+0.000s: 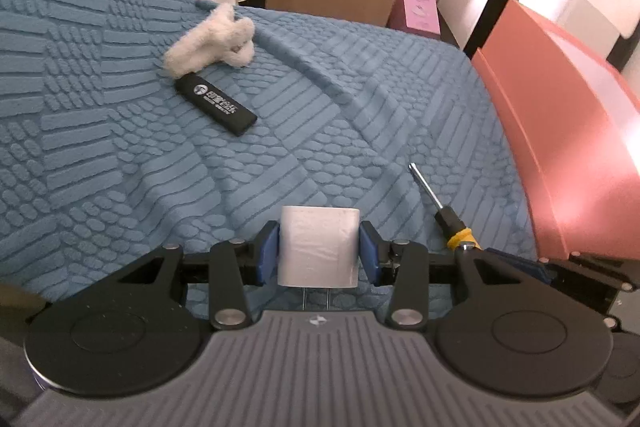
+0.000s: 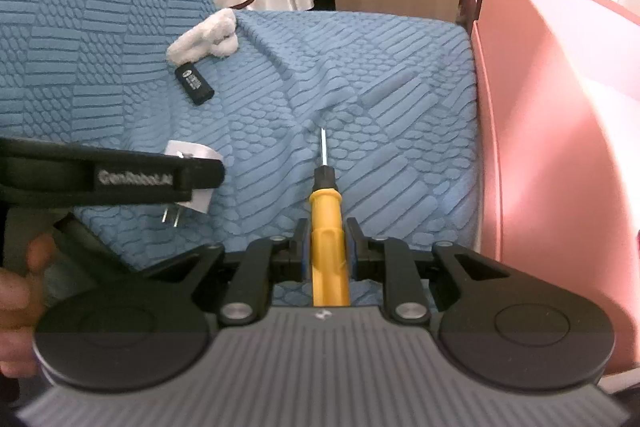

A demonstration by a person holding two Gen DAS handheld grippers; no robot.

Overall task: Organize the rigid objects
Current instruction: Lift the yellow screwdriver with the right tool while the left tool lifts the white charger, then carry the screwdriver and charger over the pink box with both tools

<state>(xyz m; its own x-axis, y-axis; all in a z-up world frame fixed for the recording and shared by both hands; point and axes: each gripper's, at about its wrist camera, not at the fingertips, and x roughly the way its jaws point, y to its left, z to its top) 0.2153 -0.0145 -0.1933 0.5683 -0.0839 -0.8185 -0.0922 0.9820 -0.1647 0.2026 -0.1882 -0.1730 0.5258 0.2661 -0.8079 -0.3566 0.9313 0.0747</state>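
one white plug adapter (image 1: 319, 247) sits at lower centre, one yellow-handled screwdriver (image 2: 327, 227) at centre, and one black usb stick (image 1: 216, 104) at upper left. one fluffy white cloth (image 1: 212, 41) lies above the stick, and one pink box (image 2: 560, 147) stands at the right edge.

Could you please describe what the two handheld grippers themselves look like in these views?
Both match: the left gripper and right gripper have ribbed grey bodies bearing a small white logo, round black discs either side, black linkage arms with silver pins, and blue finger pads. White "GenRobot.AI" lettering marks the left gripper's side.
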